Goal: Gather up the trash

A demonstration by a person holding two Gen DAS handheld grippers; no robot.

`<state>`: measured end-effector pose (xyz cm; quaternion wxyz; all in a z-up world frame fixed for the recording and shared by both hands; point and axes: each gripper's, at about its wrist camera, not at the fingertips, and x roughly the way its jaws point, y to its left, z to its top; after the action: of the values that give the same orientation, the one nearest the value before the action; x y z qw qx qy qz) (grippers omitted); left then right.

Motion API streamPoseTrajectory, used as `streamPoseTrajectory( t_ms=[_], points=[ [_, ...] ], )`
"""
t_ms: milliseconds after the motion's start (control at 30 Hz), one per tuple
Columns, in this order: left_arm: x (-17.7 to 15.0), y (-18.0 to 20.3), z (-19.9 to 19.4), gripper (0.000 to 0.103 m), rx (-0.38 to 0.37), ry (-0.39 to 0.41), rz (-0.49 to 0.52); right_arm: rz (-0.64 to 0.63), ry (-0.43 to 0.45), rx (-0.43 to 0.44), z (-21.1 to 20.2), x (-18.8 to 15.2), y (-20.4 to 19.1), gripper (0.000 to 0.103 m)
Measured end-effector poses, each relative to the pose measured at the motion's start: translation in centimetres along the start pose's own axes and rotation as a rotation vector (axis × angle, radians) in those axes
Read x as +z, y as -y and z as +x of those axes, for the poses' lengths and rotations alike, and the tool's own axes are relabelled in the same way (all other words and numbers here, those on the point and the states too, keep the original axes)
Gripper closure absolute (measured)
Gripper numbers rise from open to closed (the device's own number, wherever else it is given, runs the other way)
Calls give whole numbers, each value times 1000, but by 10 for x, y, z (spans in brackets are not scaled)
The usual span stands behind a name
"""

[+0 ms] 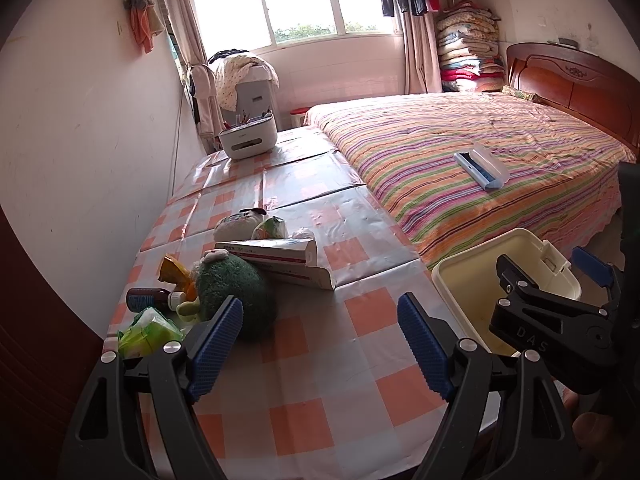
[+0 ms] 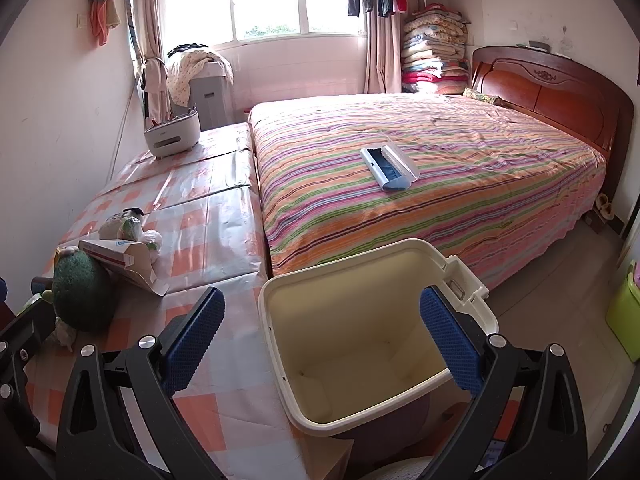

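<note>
A cream trash bin (image 2: 280,284) stands open and empty beside the checkered table; it also shows in the left wrist view (image 1: 444,270). My right gripper (image 2: 320,332) is open over the bin's mouth. My left gripper (image 1: 320,334) is open and empty above the table (image 1: 320,380). Left of it lies a pile: a white and red carton (image 1: 280,260), a green plush toy (image 1: 236,292), a brown bottle (image 1: 148,298), a green packet (image 1: 148,332), an orange wrapper (image 1: 172,270) and crumpled wrappers (image 1: 272,228). The carton (image 2: 120,258) and plush (image 2: 80,292) show in the right view.
A bed with a striped cover (image 2: 440,168) lies beyond the bin, with a blue and white case (image 2: 388,168) on it. A white pen holder box (image 1: 248,136) stands at the table's far end. The wall (image 1: 80,140) runs along the table's left. A green container (image 2: 624,312) stands on the floor at right.
</note>
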<state>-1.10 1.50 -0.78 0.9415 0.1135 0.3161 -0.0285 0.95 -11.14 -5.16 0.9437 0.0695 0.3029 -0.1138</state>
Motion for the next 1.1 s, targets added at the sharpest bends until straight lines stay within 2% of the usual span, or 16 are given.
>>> streamPoseTrajectory(
  t_ms=[1100],
  points=[
    [-3,-17,2,25,-4,-15,-42,-30,-11,11,2,-2,-14,6]
  ],
)
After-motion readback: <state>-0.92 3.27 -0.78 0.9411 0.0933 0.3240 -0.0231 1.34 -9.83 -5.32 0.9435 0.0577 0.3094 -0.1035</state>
